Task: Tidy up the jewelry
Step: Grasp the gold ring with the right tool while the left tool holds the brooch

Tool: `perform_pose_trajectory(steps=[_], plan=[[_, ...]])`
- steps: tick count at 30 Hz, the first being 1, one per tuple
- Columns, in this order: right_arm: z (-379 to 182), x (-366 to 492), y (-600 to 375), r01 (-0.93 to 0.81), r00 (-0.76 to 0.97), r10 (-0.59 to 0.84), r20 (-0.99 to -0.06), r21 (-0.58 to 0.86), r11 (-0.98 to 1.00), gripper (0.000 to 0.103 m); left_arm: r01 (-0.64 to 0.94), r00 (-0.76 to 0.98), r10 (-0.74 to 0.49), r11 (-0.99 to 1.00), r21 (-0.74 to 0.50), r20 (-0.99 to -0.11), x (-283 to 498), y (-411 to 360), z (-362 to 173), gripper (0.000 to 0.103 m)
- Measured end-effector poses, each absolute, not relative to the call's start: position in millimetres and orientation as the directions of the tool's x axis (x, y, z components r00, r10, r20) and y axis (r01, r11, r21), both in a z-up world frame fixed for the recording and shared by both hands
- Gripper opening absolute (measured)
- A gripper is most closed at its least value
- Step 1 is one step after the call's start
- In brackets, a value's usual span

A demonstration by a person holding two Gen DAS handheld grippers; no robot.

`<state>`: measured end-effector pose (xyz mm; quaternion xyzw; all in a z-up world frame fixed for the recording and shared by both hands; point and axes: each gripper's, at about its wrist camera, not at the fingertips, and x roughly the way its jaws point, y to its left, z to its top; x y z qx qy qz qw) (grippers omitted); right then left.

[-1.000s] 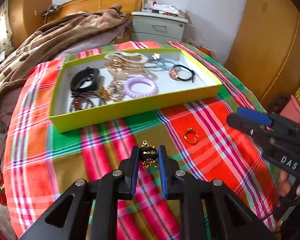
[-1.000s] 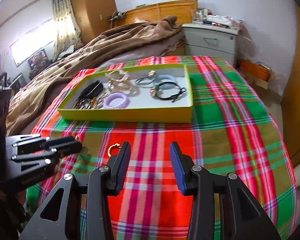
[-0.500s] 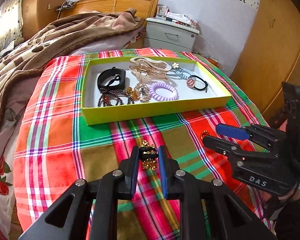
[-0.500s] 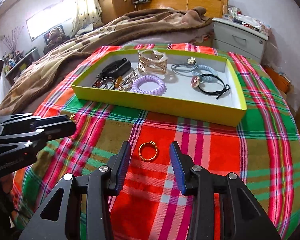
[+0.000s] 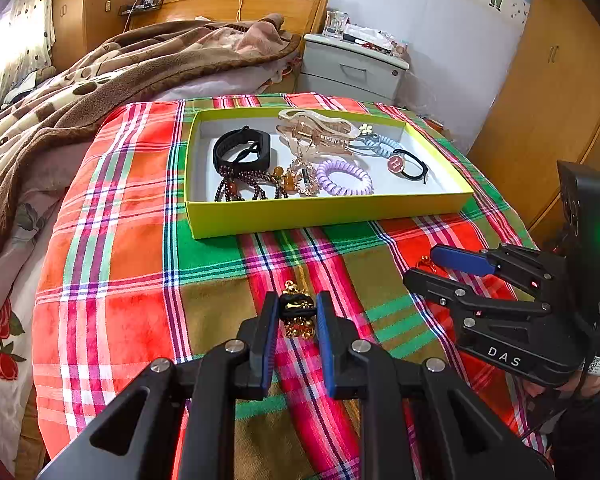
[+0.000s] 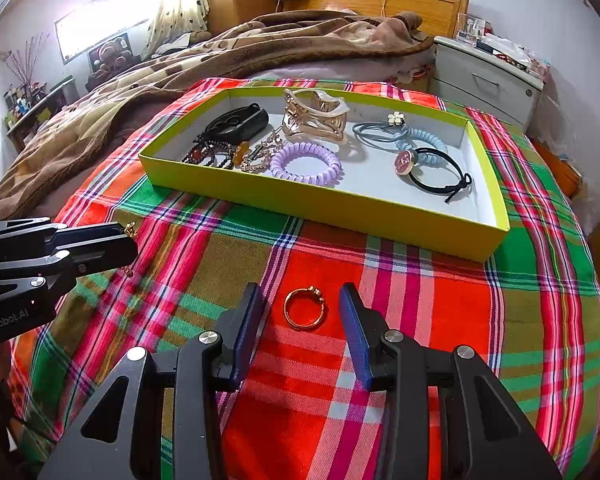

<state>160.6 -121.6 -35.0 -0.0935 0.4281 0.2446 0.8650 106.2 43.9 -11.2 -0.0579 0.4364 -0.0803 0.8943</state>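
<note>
Reading "DAS", right claw (image 5: 440, 268) straddles ring (image 6: 305, 307).

Plaid cloth (image 6: 440, 312): soft, matt woven fabric. Tray (image 6: 340, 204): smooth matt card, yellow-green outside, white inside. Ring (image 6: 304, 307): polished gold-coloured metal. Chain piece (image 5: 297, 312): shiny gold-coloured links with a glossy black part. Spiral hair tie (image 6: 305, 163): glossy lilac plastic coil. Hair claw (image 6: 315, 117): translucent, glossy plastic. Wristband (image 5: 242, 150): matt black, rubbery-looking. Blanket (image 5: 100, 80): brown, fleecy pile. Headboard (image 5: 240, 4): smooth varnished wood. Gripper pads (image 6: 356, 332): matt blue, finely ribbed.
</note>
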Motion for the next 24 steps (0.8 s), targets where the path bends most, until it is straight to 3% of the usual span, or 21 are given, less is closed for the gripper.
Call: perform_pose_trajectory(steps=[2,5,24], plan=[[-34.8,159.3,-120.6,-0.505,0.516,0.339,-0.787,0.04,0.862,0.037,0.094,0.606,-0.194,0.98,-0.173,-0.771,106.1,43.5,-11.2,0.019],[-34.6,156.8,-119.2,-0.513,0.514,0.344,-0.786,0.04,0.858,0.023,0.094,0.605,-0.196,0.98,-0.175,-0.772,106.5,43.9,-11.6,0.02],[-28.3,153.2,-128.7,-0.487,0.535,0.351,-0.768,0.059,0.871,0.023,0.095,0.604,-0.195,0.98,-0.173,-0.772,107.2,42.9,-8.3,0.019]])
